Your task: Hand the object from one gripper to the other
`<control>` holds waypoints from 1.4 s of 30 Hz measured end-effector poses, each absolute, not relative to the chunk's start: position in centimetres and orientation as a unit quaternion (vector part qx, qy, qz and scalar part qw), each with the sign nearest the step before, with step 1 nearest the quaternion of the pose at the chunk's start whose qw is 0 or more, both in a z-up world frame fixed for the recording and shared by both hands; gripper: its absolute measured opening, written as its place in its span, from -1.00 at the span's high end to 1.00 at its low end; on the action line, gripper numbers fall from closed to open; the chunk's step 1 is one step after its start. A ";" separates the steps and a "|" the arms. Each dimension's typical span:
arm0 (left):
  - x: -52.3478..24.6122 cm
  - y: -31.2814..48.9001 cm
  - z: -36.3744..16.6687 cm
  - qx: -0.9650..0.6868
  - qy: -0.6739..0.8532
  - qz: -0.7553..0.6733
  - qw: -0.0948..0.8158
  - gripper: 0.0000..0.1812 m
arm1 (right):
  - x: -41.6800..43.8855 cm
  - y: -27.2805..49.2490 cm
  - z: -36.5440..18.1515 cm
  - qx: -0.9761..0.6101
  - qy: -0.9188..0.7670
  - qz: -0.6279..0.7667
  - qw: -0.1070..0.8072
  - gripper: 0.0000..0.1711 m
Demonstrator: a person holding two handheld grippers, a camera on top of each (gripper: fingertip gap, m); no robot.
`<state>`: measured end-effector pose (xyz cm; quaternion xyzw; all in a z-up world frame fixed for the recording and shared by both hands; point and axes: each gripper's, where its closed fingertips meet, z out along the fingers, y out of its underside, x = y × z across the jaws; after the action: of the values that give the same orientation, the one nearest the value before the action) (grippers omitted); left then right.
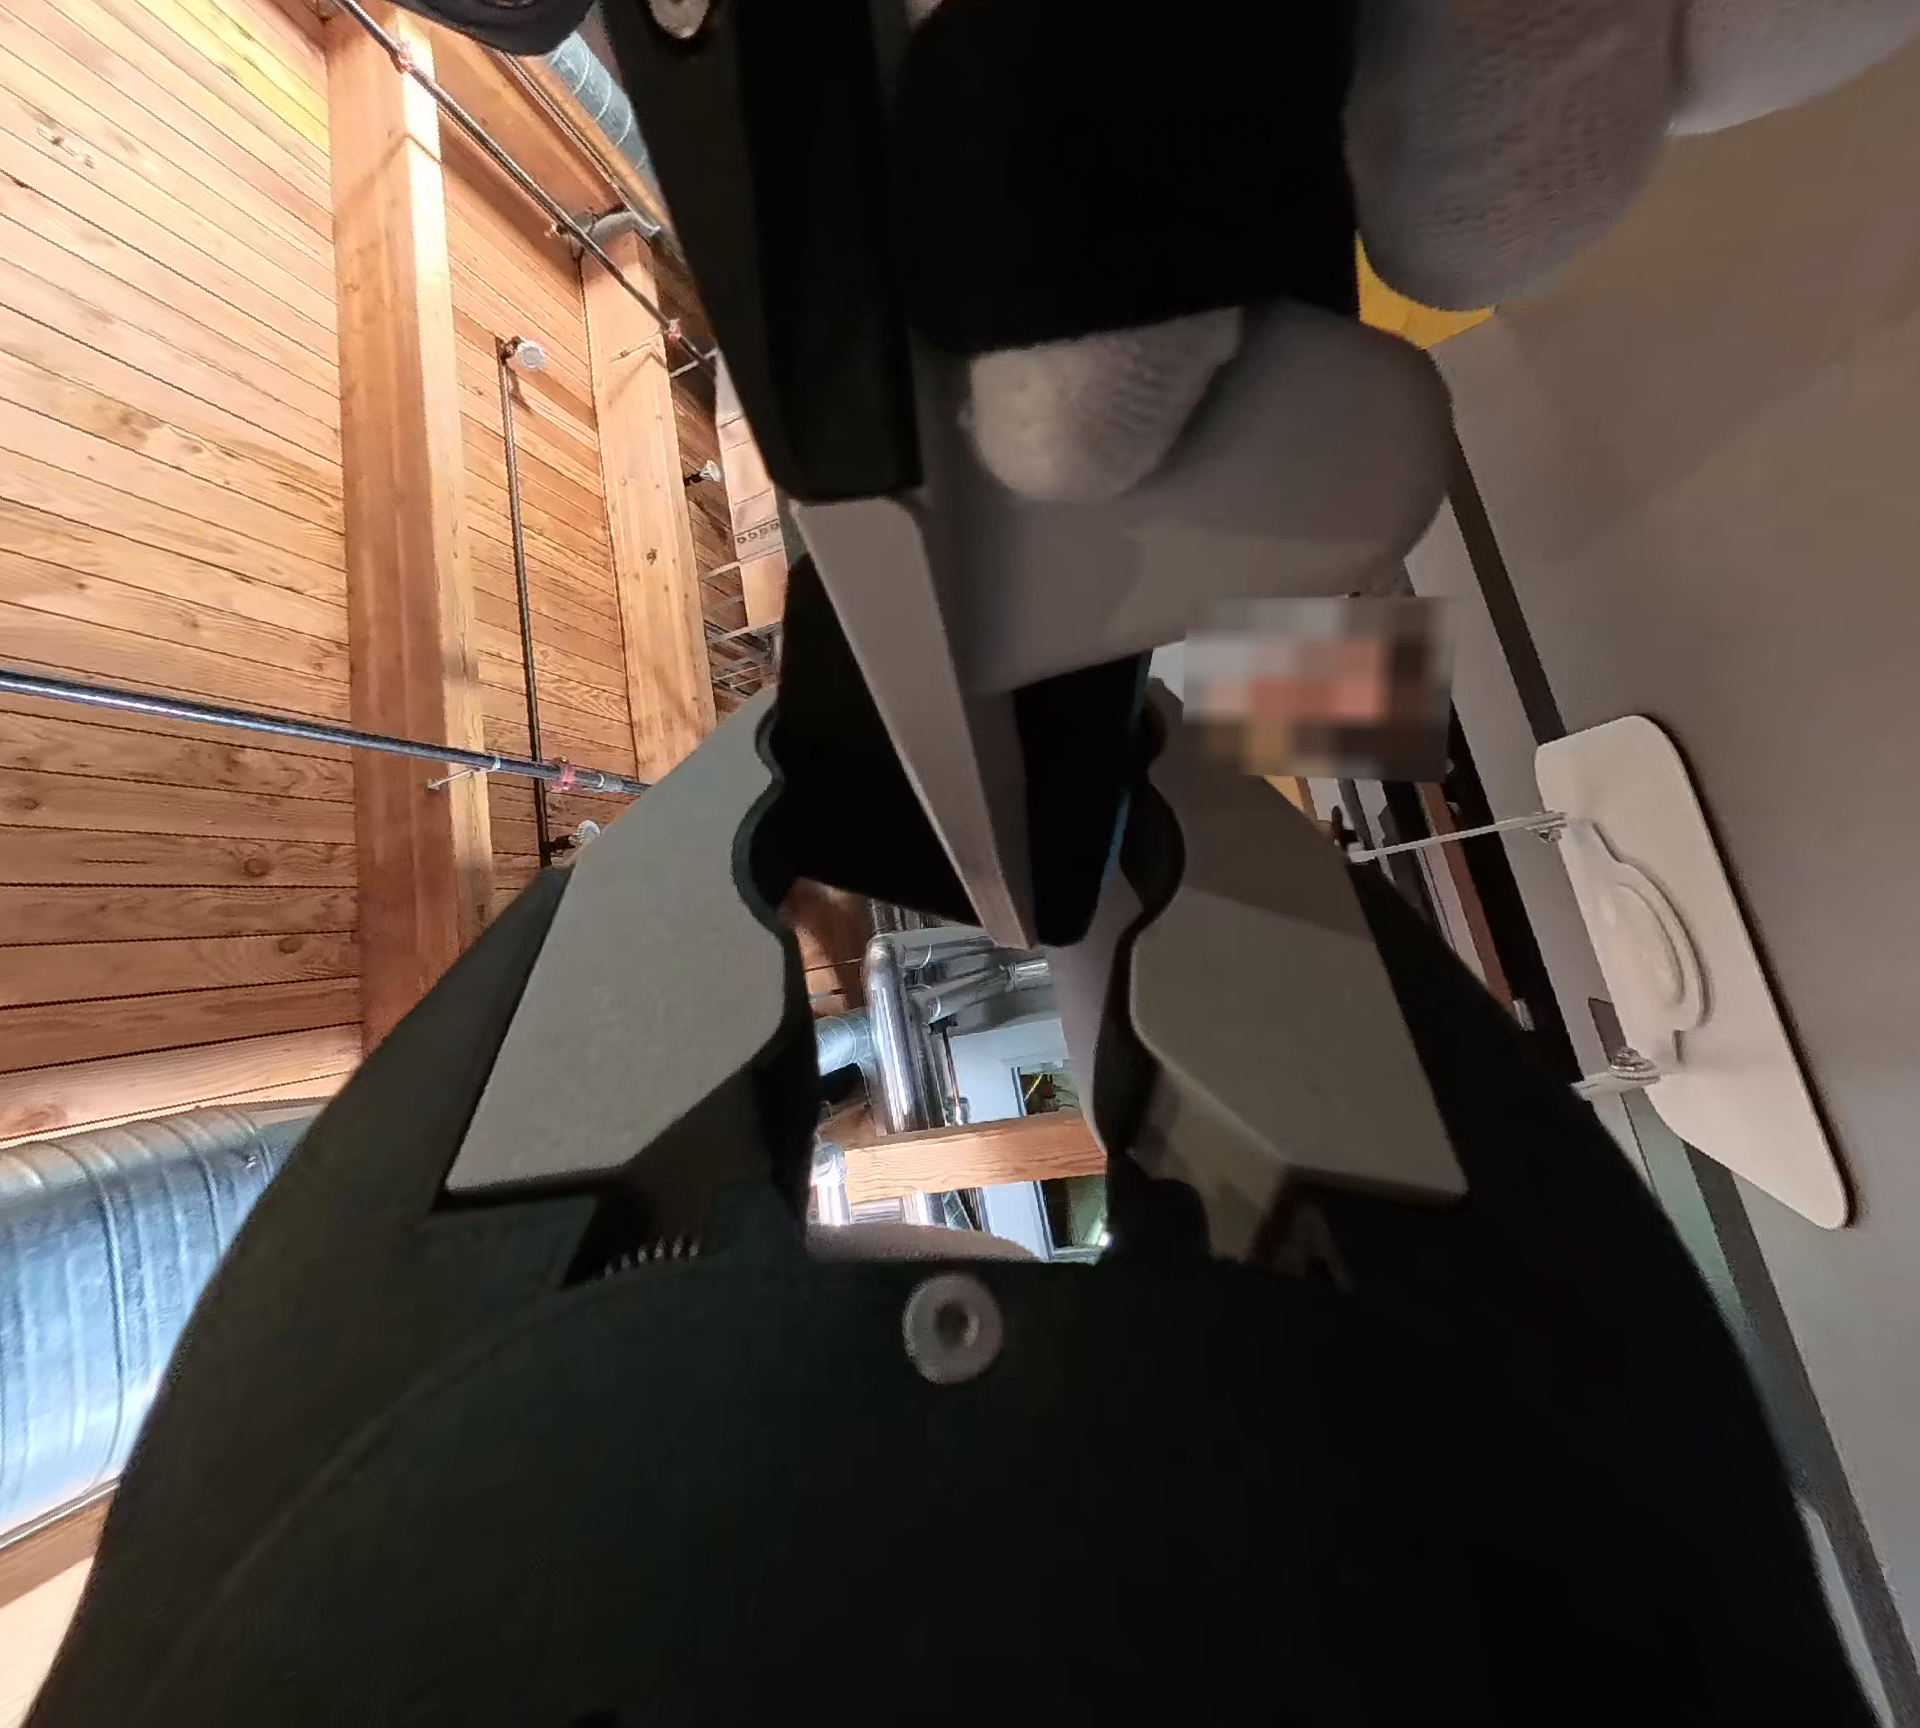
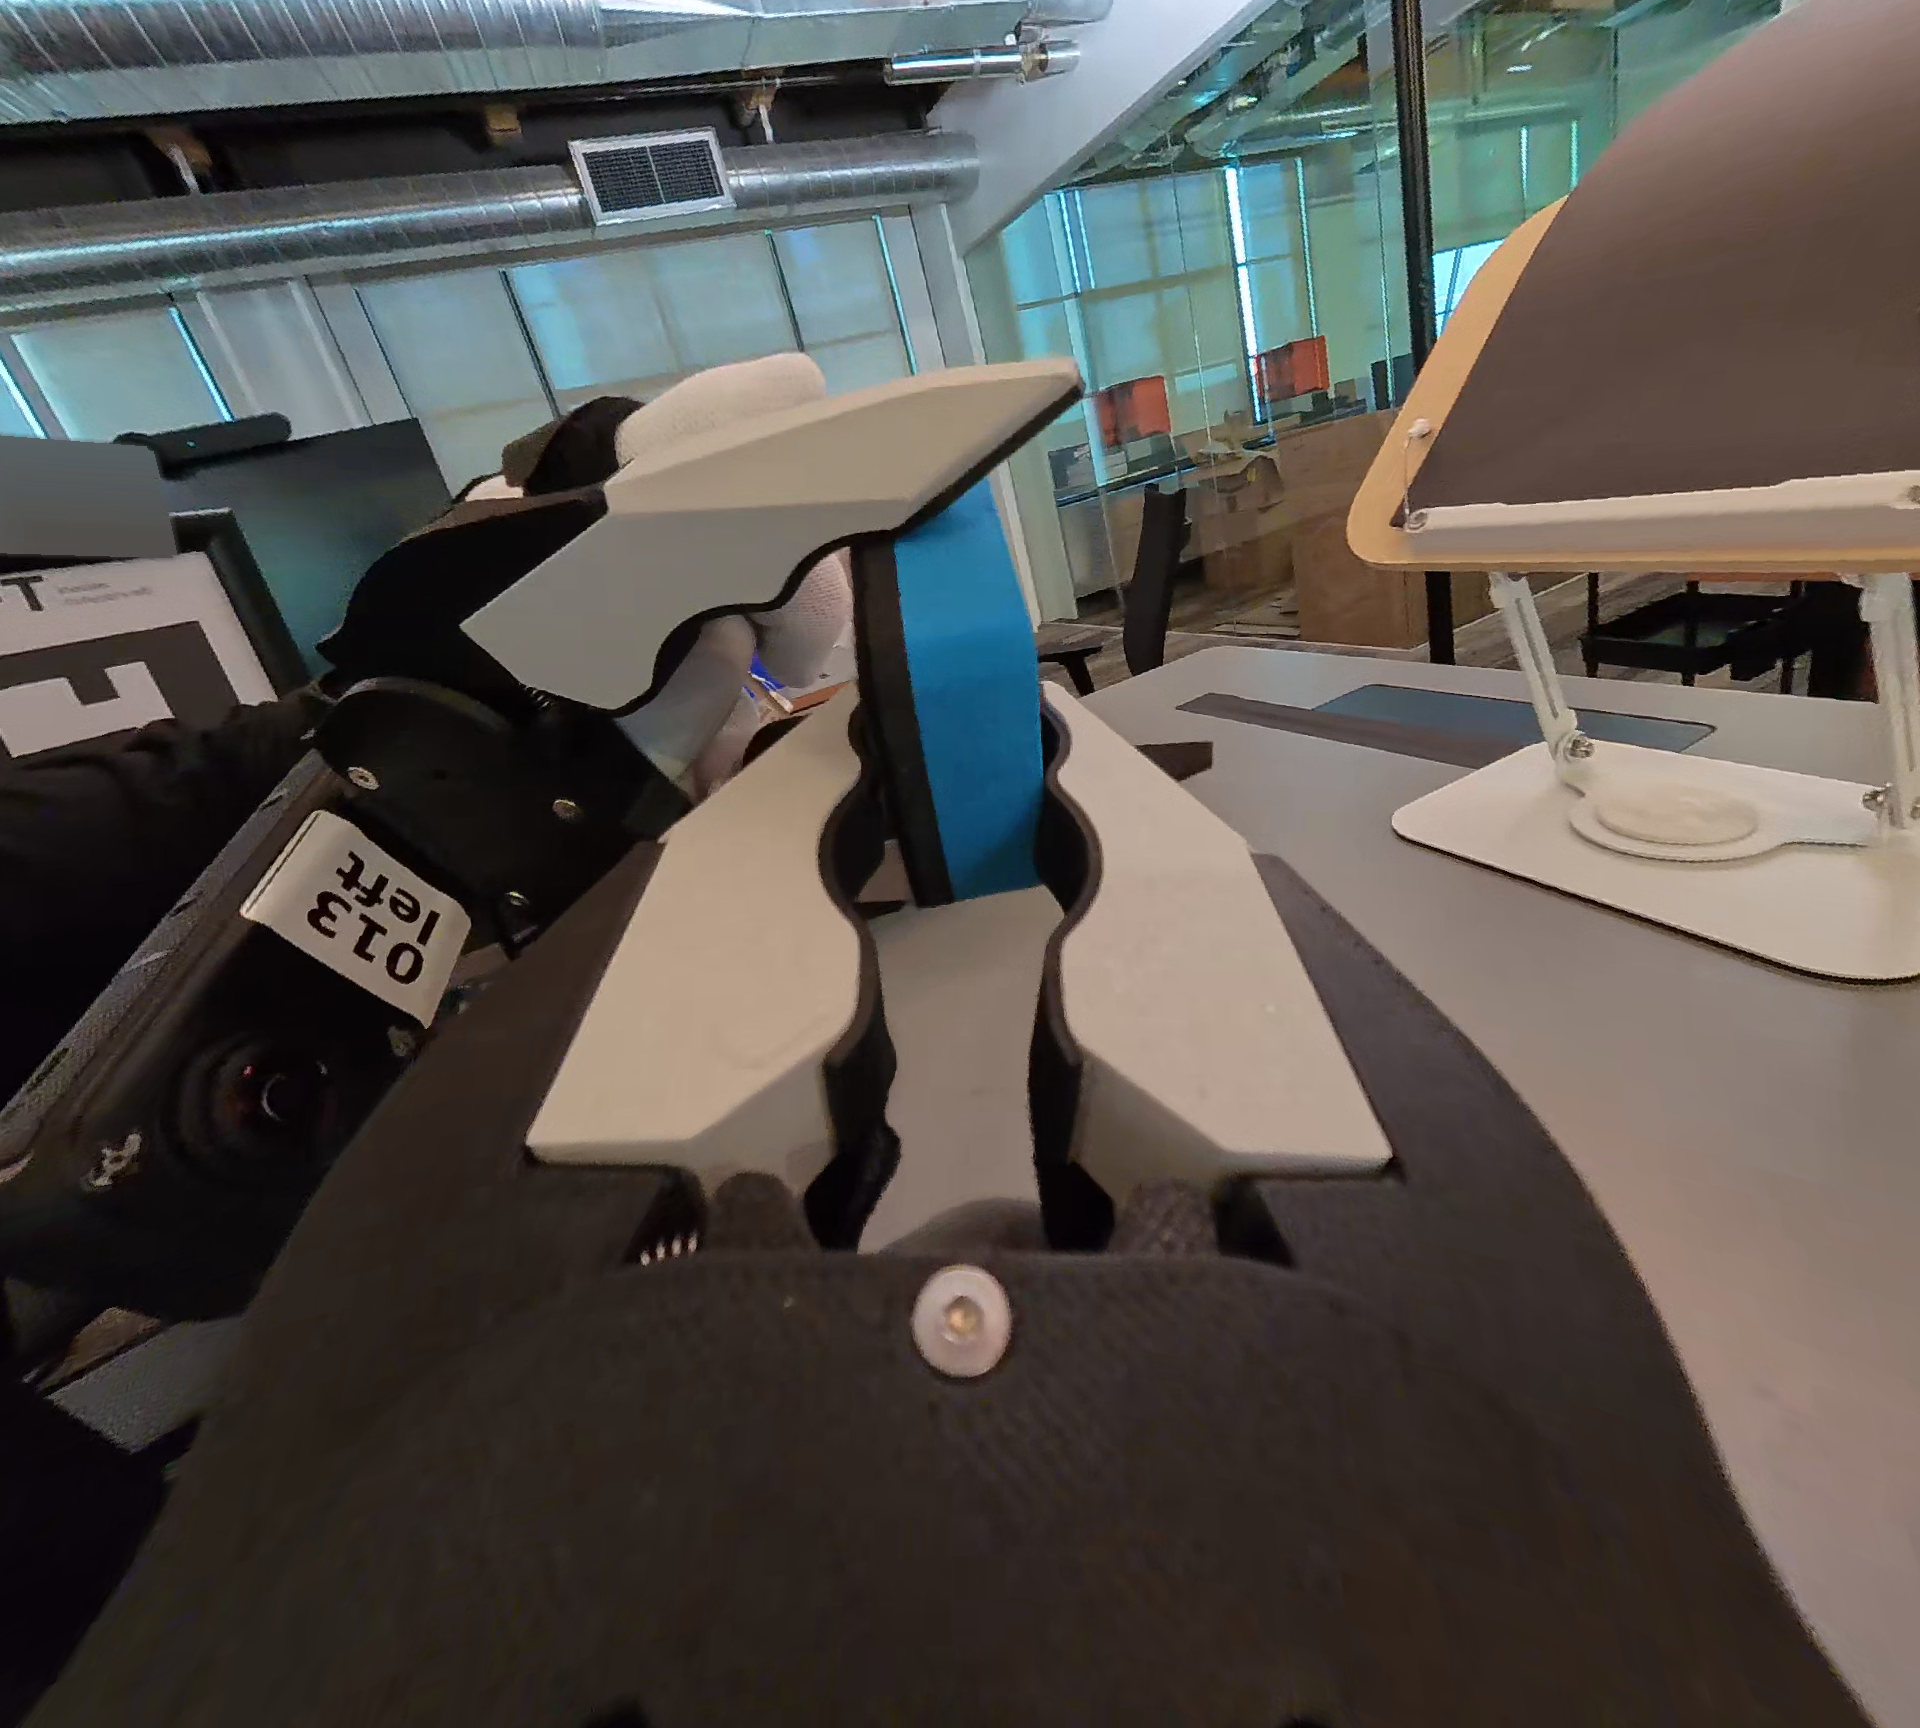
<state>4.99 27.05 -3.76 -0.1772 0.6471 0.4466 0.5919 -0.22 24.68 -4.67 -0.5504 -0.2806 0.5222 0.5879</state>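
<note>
Blue on its edge and black on its face, the flat object (image 2: 971, 722) stands upright above the grey worktop (image 2: 1558, 1107), clenched by the right tool (image 2: 951, 805); the left tool (image 2: 914, 494) also grips it from above.

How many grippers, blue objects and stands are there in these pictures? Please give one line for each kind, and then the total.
Grippers: 2 (left gripper, right gripper)
Blue object: 1
Stand: 1
Total: 4
</note>
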 end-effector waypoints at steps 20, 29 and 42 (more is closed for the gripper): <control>0.8 28.6 -3.3 -0.466 0.691 0.267 0.484 0.36 | 3.1 26.5 -3.7 -0.509 -0.408 -0.002 0.758 0.11; 1.1 25.7 -6.5 -0.634 0.691 0.032 0.345 0.36 | 1.1 26.3 -3.9 -0.395 -0.435 -0.269 0.763 0.02; -0.6 22.0 -9.1 -0.703 0.693 -0.111 0.116 0.35 | -0.8 25.6 -5.4 -0.333 -0.460 -0.300 0.766 0.30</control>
<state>-0.58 21.96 -9.13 -0.7028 0.6931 -0.1112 0.1156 -0.80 25.62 -5.40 -0.3334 -0.4604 -0.3000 0.7661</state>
